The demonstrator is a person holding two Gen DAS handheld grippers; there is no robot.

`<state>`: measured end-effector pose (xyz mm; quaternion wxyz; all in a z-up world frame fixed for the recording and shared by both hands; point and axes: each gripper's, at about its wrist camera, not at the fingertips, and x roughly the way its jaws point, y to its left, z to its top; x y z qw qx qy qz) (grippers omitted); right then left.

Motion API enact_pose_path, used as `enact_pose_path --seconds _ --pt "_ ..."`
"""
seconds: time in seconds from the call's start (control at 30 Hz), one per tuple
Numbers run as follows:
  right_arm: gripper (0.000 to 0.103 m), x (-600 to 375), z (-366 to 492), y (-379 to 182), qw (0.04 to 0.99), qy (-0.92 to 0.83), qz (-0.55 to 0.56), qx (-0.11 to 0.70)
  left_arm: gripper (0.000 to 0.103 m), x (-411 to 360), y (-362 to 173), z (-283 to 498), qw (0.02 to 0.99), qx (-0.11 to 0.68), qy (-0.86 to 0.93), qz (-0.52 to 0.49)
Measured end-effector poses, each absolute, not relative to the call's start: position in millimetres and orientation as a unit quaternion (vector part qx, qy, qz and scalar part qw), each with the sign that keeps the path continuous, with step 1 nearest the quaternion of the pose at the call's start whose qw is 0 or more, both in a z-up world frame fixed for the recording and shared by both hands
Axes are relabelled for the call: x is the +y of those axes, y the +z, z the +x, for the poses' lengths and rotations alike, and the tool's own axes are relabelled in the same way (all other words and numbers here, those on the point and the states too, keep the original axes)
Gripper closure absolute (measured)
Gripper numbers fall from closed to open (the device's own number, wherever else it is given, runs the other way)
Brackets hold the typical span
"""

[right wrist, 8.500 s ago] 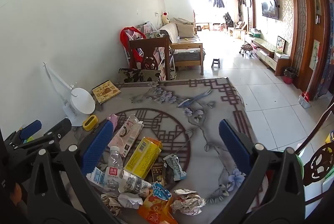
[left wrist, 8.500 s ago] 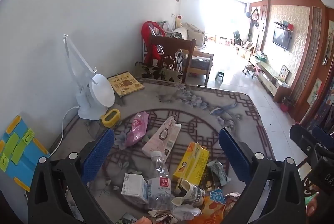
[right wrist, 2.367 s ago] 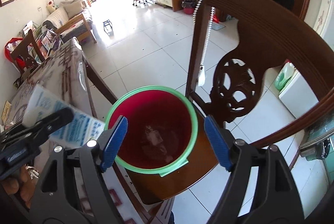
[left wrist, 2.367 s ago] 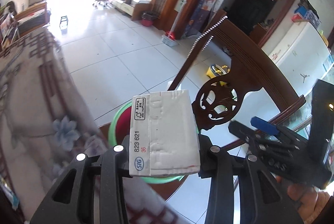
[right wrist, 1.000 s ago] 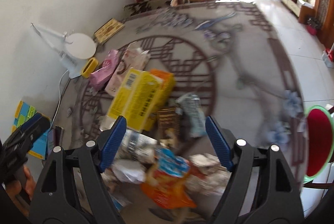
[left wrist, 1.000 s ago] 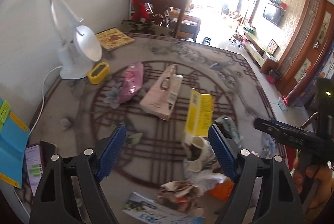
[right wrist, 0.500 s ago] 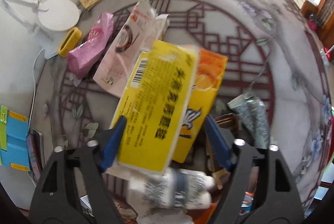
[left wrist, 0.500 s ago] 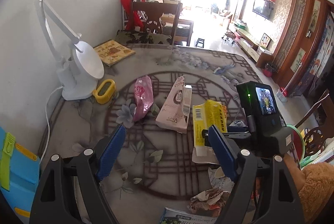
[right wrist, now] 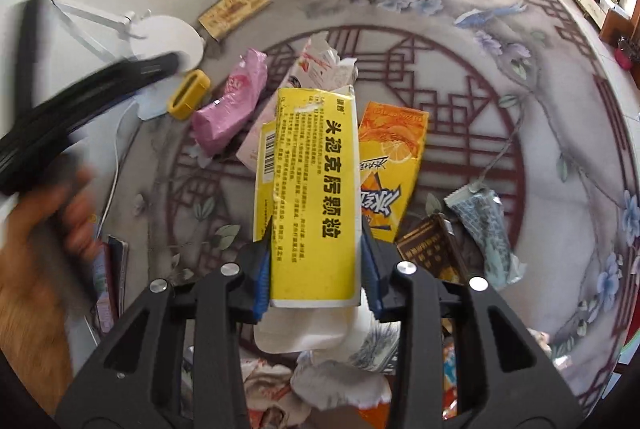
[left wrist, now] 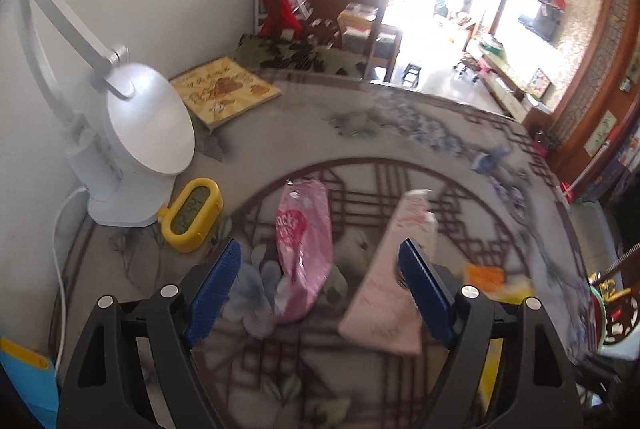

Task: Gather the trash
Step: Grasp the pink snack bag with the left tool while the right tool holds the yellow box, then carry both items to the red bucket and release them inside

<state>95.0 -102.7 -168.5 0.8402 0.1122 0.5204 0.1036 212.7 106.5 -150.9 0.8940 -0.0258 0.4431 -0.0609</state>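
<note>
Trash lies scattered on the patterned tablecloth (right wrist: 500, 77). My right gripper (right wrist: 316, 233) has its jaws closing, and both blue pads touch the sides of a yellow box (right wrist: 316, 169) with black print. An orange juice carton (right wrist: 388, 165) lies just right of that box. My left gripper (left wrist: 320, 253) hangs open over a pink bag (left wrist: 304, 241), with a pale pink pack (left wrist: 396, 289) at its right finger. Nothing is held between its pads. The right wrist view shows the pink bag (right wrist: 230, 109) too, and a blurred hand (right wrist: 40, 249) at the left edge.
A white desk lamp (left wrist: 132, 133), a yellow clock (left wrist: 192, 213) and a book (left wrist: 224, 91) stand along the wall side. A blue-grey wrapper (right wrist: 484, 229), a brown packet (right wrist: 432, 253) and crumpled paper (right wrist: 340, 385) lie near the right gripper. A wooden chair (left wrist: 332, 1) stands at the far end.
The right jaws have closed in onto the yellow box. The left gripper has swung left and lower, from the yellow box toward the pink bag and pale pink pack.
</note>
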Motion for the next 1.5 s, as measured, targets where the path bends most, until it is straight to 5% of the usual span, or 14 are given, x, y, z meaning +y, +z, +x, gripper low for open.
enact_pose_path --seconds 0.4,0.63,0.77,1.5 --pt "0.066 -116.1 83.9 -146.1 0.853 0.089 0.106 0.503 0.028 105.1 -243.7 271.5 0.847 0.528 -0.024 -0.048" --pt "0.066 -105.5 87.8 -149.9 0.850 0.108 0.104 0.505 0.073 113.0 -253.8 268.1 0.846 0.529 -0.031 -0.062" --pt "0.066 -104.8 88.7 -149.1 0.850 0.111 0.108 0.503 0.086 120.2 -242.4 253.7 0.852 0.515 -0.040 -0.085" --pt "0.066 -125.9 48.4 -104.0 0.875 0.138 0.153 0.438 0.092 83.6 -129.8 85.4 0.881 0.441 -0.117 -0.126"
